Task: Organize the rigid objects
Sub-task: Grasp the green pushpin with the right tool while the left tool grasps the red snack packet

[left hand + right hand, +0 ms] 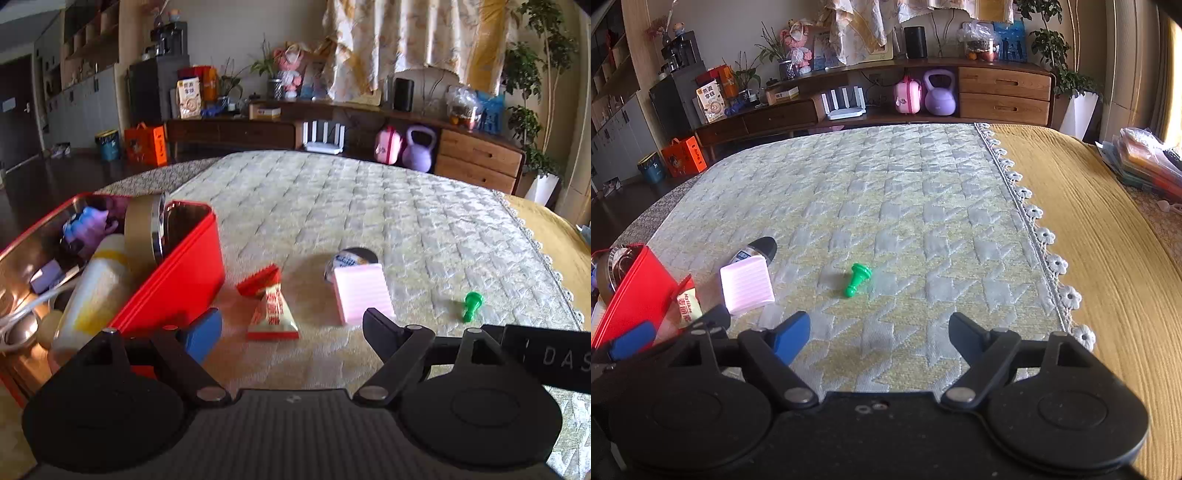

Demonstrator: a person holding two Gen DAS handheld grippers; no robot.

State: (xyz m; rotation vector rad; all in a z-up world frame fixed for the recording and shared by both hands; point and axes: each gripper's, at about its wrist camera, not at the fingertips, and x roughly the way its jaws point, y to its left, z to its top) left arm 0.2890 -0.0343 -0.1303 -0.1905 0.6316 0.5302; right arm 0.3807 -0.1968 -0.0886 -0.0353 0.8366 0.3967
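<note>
A red tin box [177, 280] at the left holds a gold-lidded jar [142, 230], a purple toy [86, 225], a pale bottle [98, 284] and a white cable. In front of my open left gripper [291, 325] lie a red and gold snack packet [271, 308], a pink ribbed block [360, 291] and, behind it, a dark-capped bottle [351, 258]. A small green peg [472, 305] lies to the right. In the right wrist view the green peg [857, 278] lies on the quilt just ahead of my open right gripper [879, 334], nothing between its fingers. The pink block [748, 286] and red box [639, 288] sit left.
The pale quilted cover [905, 192] ends in a lace trim [1043, 236] beside a mustard blanket [1108, 240]. Stacked folders [1148, 162] lie at the far right. A wooden sideboard [1003, 94], a purple kettlebell [940, 94] and an orange bag [685, 155] stand beyond the bed.
</note>
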